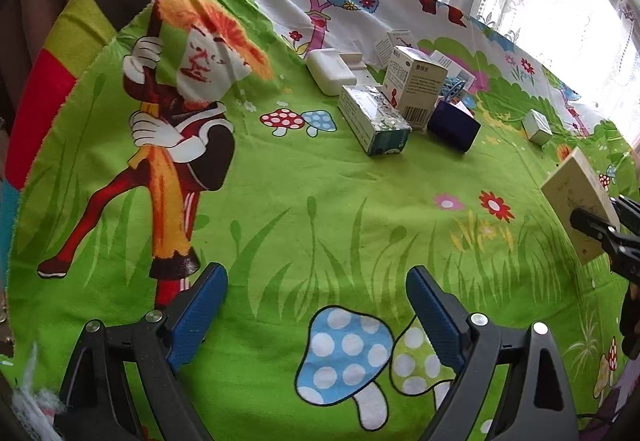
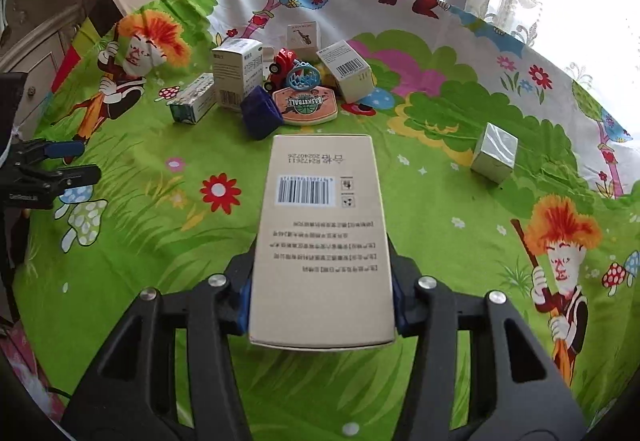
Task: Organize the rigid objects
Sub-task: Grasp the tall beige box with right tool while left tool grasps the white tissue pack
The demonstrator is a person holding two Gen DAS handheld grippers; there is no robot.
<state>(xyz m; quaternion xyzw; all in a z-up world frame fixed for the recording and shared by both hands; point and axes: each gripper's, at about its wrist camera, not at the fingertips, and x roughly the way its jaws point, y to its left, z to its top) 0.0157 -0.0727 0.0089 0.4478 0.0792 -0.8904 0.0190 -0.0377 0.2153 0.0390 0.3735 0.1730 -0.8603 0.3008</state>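
My right gripper [image 2: 321, 281] is shut on a long beige carton with a barcode [image 2: 320, 217], held above the green cartoon cloth [image 2: 420, 241]. From the left wrist view the same carton [image 1: 572, 193] shows at the right edge, pinched by the right gripper [image 1: 600, 231]. My left gripper [image 1: 316, 277] stands open over the cloth with nothing between its blue pads; it also shows at the left edge of the right wrist view [image 2: 64, 161]. Beyond the carton lies a cluster: a tall white box [image 2: 236, 75], a dark blue cube [image 2: 260, 113] and a basketball toy [image 2: 306, 101].
A lying green-and-white box [image 2: 192, 101], a red toy car [image 2: 282, 67], a barcoded box [image 2: 348, 71] and a saxophone box [image 2: 304, 35] join the cluster. A small silver box [image 2: 494, 153] sits alone to the right. A white rounded case [image 1: 330, 71] lies at the back. Curtains hang behind the table.
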